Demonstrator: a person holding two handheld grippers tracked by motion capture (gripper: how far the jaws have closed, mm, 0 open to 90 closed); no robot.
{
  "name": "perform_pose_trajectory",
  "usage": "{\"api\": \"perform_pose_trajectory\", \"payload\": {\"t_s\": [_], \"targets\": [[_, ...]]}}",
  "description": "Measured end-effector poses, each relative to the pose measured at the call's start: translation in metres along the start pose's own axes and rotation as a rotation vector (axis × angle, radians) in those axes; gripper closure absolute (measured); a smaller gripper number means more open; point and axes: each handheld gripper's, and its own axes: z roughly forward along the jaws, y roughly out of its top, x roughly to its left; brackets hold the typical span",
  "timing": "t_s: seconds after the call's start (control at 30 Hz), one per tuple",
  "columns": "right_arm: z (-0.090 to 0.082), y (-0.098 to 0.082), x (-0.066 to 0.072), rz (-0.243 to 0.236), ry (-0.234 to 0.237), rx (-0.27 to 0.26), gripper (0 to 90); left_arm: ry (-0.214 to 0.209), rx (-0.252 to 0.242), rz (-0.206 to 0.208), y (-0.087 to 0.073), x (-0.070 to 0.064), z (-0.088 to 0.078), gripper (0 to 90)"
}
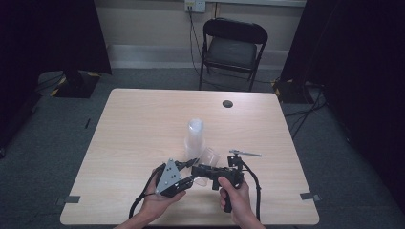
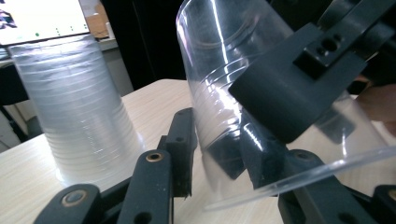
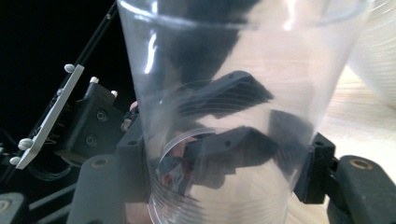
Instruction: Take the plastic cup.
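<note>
There is one clear cup (image 2: 219, 70) in the air, just beside the stack of cups (image 2: 79, 107) and on the side of the stack nearest the person. It is tipped over sideways, not standing up.

The right gripper (image 3: 224, 163) has its jaws squeezed onto the cup, one on each side of the wall. The left gripper (image 2: 233, 158) has its jaws apart, with the wide end of the cup between them. One left finger (image 2: 180, 149) is right next to the cup wall, but I cannot tell if it really pushes on it.

Here is what could go wrong, I think:

- The cup is thin and bendy. If the right jaws squeeze harder, the wall could fold in or crack.
- The cup is also smooth. If the two hands pull different ways, it could pop out of the right jaws and roll off across the table (image 1: 143, 119), away from the stack.
- If the left jaws shut while they sit crooked on the rim, they could pinch only the edge — then the cup would twist and slip.
- The stack is tall and very close. A bump from a gripper, or from the cup swinging round, could knock it over.
- The two grippers are near each other too, so their fingers could bang together.
</note>
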Motion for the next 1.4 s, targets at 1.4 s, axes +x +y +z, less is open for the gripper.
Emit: {"api": "perform_pose_trajectory", "payload": {"t_s": [1.4], "targets": [[-0.013, 0.003, -0.007, -0.248, -0.167, 0.011, 19.6, -0.043, 0.103, -0.24, 0.002, 0.043, -0.024, 89.8]]}}
